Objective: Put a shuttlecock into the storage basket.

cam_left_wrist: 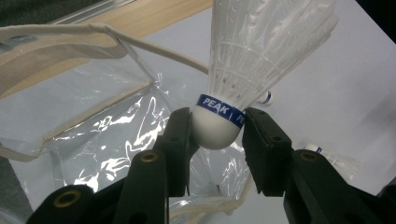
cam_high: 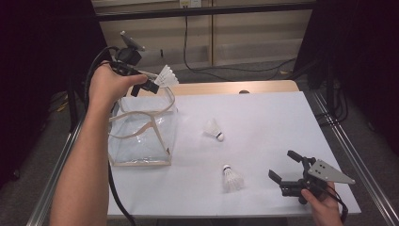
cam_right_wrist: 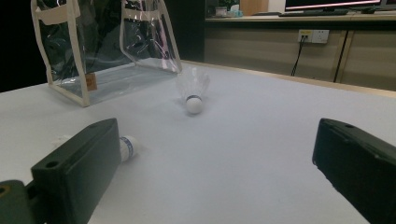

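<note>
My left gripper (cam_high: 151, 86) is held up over the far rim of a clear plastic bag (cam_high: 141, 136) with cream trim, shut on the cork of a white shuttlecock (cam_left_wrist: 219, 126) whose feathers (cam_high: 167, 75) point up and right. In the left gripper view the bag's open mouth (cam_left_wrist: 93, 135) lies just below the jaws. Two more shuttlecocks lie on the white table: one (cam_high: 214, 129) in the middle, one (cam_high: 231, 179) nearer the front. My right gripper (cam_high: 286, 165) rests open at the front right, jaws wide apart and aimed toward the near shuttlecock (cam_right_wrist: 126, 147).
The white table sheet (cam_high: 263, 122) ends at a wooden strip along the far edge. Metal rails run down both sides of the table. Cables hang against the back wall (cam_high: 188, 42). A power outlet (cam_right_wrist: 314, 36) sits on the wall beyond the table.
</note>
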{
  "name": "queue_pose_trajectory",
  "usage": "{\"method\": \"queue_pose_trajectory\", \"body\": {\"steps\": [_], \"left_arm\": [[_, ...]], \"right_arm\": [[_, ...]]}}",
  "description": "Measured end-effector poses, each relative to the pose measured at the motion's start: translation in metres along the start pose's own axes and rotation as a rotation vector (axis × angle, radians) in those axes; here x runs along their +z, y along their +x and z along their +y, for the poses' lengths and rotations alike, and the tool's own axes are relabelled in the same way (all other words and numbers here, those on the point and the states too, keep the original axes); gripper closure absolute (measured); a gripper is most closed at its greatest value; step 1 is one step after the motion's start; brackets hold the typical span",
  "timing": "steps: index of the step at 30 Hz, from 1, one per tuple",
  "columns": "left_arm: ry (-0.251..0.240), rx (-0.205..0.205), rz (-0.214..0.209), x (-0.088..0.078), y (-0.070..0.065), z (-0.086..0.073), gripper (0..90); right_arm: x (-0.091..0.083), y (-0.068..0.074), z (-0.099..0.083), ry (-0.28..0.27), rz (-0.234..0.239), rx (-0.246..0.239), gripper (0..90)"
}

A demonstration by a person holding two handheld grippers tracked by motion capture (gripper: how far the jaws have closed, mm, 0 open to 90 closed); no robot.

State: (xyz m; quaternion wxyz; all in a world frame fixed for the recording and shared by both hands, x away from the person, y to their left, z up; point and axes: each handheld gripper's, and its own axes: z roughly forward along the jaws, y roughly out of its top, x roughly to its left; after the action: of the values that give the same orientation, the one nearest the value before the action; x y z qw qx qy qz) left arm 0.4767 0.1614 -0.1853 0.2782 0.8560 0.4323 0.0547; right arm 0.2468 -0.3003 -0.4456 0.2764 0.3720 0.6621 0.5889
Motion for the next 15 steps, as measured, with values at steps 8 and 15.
{"method": "queue_pose_trajectory", "body": {"steps": [8,15], "left_arm": [[0.004,0.002,-0.001,-0.0003,0.0005,-0.0002,62.9],[-0.001,-0.002,0.006,-0.0036,0.0029,-0.0020,62.9]], "right_arm": [[0.0000,0.0000,0.0001,-0.001,0.001,-0.001,0.7],[-0.0001,0.0000,0.0001,-0.001,0.000,-0.001,0.7]]}}
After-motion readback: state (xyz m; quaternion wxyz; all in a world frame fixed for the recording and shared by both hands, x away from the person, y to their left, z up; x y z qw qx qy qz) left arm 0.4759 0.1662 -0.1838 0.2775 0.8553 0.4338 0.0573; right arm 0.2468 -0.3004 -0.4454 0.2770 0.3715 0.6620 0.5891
